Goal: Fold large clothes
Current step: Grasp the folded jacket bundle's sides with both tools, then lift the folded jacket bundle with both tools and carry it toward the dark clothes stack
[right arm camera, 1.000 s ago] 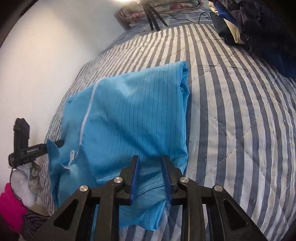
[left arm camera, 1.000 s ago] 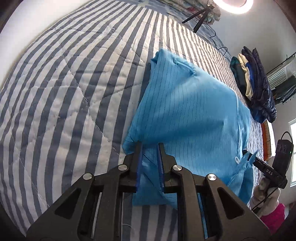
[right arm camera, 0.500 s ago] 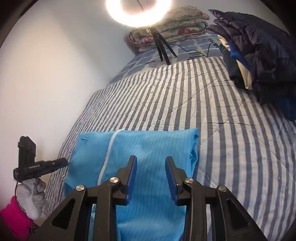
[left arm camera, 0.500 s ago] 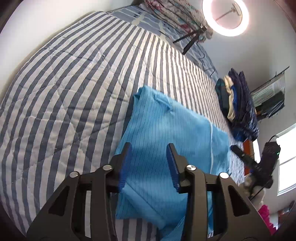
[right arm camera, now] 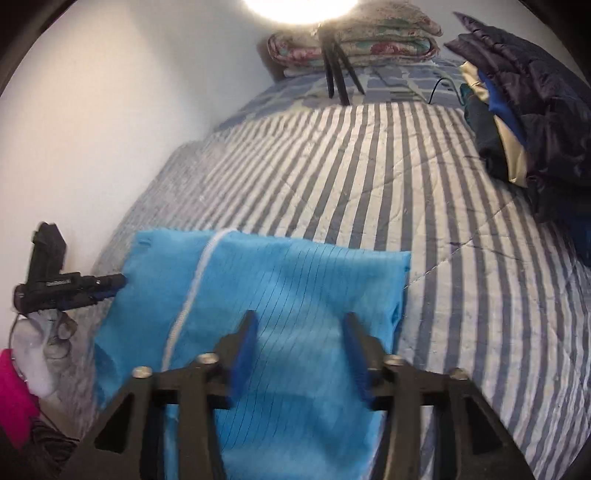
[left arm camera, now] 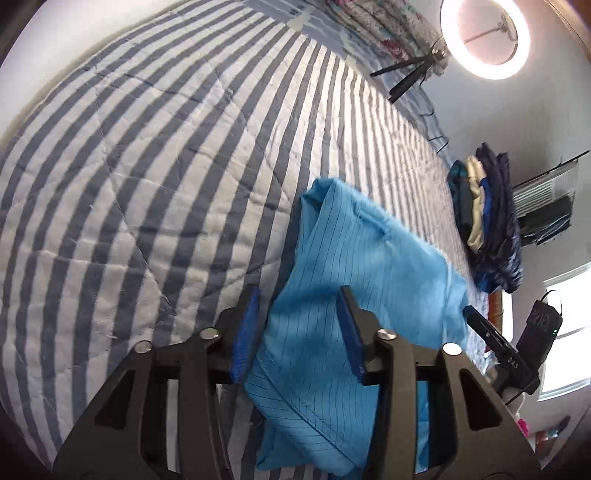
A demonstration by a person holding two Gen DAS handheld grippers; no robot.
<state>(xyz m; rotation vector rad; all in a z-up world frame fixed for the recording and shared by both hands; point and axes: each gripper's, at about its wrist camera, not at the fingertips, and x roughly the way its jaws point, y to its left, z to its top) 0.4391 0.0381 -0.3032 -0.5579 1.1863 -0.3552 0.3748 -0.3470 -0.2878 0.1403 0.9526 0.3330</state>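
A striped quilt is covering the whole bed and filling most of both views. A pile of dark jackets and clothes is sitting at about two o'clock in the right wrist view, well apart from the work, and a folded floral blanket is lying at twelve o'clock behind the legs of a tripod. In the left wrist view a ring light is glowing at one o'clock.

The blue garment is lying on the quilt near the bed's closer edge, already doubled into a rough rectangle, with a white seam line running down it at about nine o'clock from its centre. In the left wrist view its near corner is looking bunched and thick, not flat.

The left gripper is hovering over the garment's side edge with its jaws spread apart and gripping nothing. The right gripper is likewise hanging over the cloth with jaws parted and empty.

Judging by this, a fold is finished and the cloth is lying free between grasps. The next move is probably calling for both grippers to drop onto matching corners or edges, pinching all layers together so the stack is not sliding apart, then carrying that edge across evenly for another fold.
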